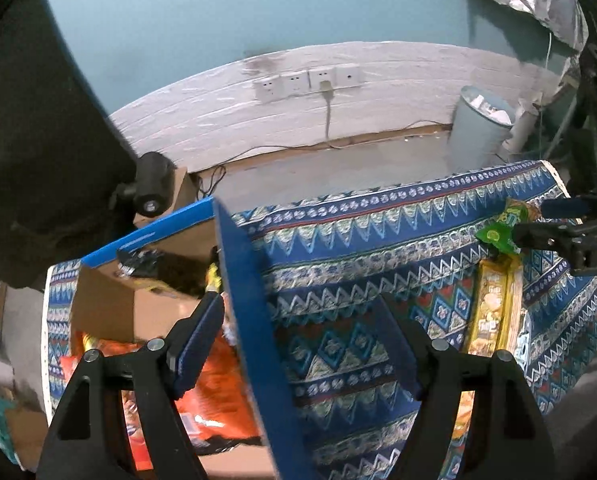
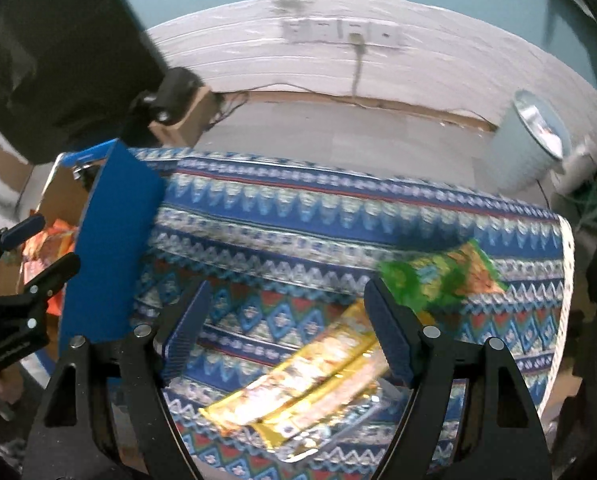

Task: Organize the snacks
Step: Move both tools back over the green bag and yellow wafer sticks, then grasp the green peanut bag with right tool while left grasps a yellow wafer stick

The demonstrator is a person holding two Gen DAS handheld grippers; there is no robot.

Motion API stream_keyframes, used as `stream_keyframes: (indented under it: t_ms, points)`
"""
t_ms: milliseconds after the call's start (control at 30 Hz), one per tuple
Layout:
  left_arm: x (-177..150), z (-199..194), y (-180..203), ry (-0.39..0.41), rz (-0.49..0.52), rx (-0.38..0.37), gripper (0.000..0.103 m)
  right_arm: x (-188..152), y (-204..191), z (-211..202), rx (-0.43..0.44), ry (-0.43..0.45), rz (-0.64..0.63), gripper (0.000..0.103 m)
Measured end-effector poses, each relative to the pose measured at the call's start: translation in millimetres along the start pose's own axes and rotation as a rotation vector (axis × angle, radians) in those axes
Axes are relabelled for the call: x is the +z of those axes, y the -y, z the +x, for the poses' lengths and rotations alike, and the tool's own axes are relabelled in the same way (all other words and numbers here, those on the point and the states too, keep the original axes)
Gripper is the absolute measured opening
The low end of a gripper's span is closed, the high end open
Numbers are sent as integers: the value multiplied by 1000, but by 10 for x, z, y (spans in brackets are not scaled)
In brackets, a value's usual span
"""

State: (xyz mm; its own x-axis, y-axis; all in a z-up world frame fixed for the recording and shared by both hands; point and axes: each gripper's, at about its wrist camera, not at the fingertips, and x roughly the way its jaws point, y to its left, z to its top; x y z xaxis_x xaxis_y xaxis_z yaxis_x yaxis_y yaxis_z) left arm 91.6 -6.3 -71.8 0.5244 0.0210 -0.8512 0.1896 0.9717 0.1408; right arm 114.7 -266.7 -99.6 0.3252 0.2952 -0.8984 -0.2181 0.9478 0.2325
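Observation:
A cardboard box (image 1: 106,308) with blue flaps (image 1: 250,320) stands at the table's left; it also shows in the right wrist view (image 2: 114,248). An orange snack bag (image 1: 214,396) and a dark packet (image 1: 154,268) lie inside it. My left gripper (image 1: 298,340) is open, straddling the upright blue flap. A yellow snack pack (image 2: 306,380) and a green packet (image 2: 438,276) lie on the patterned cloth (image 2: 338,216). My right gripper (image 2: 286,328) is open just above the yellow pack; it also shows in the left wrist view (image 1: 538,220) beside the green packet (image 1: 498,232).
A grey bin (image 1: 482,128) stands on the floor beyond the table. A black camera (image 1: 150,184) sits on a small carton behind the box. Wall sockets (image 1: 310,80) with a cable are on the far wall. The table's right edge (image 2: 562,280) is close.

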Motion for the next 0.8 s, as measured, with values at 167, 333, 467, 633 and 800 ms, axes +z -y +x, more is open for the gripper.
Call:
stream_keyframes:
  t_ms: [167,333,467,633,800]
  points:
    - [141,115,231,-2,36,-16,78,-66,359,3,-25,-9,68,78]
    - [251,245,453,9,91,-10,78,-123,708,58,-50,-22,144,78]
    - [357,373,593,17,120,-11,78,-158,978,150,-45,-41,227,78]
    - [458,498,740,47,158,7,78,-162,1217,317,-44,-61,315,78]
    - [503,601,906,49,198,18,78,-148,1341,511,-35,-83,386,78]
